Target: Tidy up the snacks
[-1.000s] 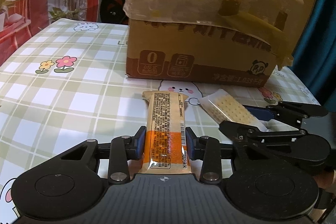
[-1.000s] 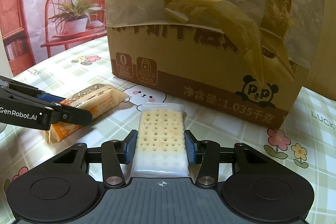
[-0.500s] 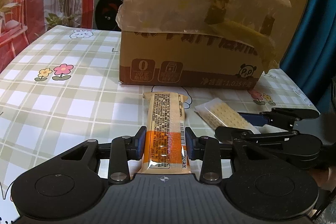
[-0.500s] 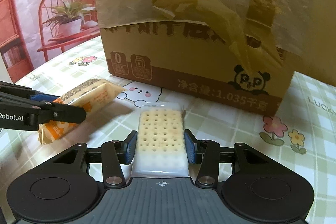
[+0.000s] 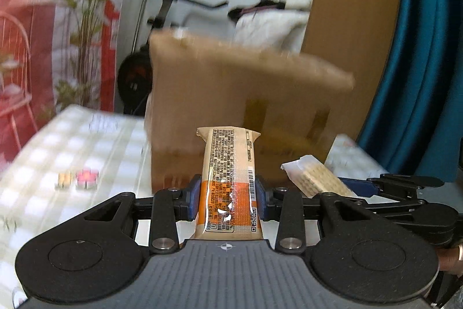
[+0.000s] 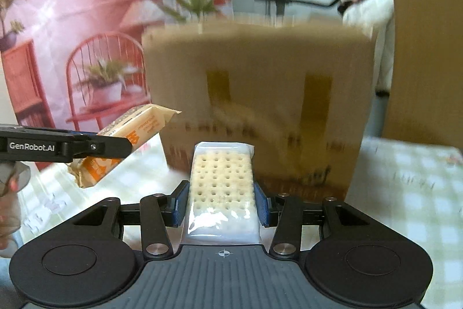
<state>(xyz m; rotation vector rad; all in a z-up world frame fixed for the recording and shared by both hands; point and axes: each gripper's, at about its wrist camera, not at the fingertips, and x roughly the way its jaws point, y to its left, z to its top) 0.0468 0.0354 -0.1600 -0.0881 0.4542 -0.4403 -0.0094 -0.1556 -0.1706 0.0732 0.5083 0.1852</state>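
Note:
My left gripper (image 5: 228, 200) is shut on an orange and beige snack bar (image 5: 228, 173), held up in the air in front of the cardboard box (image 5: 243, 94). My right gripper (image 6: 221, 201) is shut on a clear packet of crackers (image 6: 221, 184), also lifted off the table, facing the box (image 6: 260, 94). In the right wrist view the left gripper (image 6: 95, 148) with the snack bar (image 6: 130, 135) is at the left. In the left wrist view the right gripper (image 5: 361, 187) with the crackers (image 5: 318, 178) is at the right.
The table has a green and white checked cloth (image 5: 72, 149) with flower prints. A blue curtain (image 5: 419, 62) hangs at the right. A red chair backdrop (image 6: 101, 77) and plants stand behind the table. The box top is above both grippers' level.
Both grippers have risen from the table with their snacks and tilted upward. The box now looks lower in both views and is blurred by motion.

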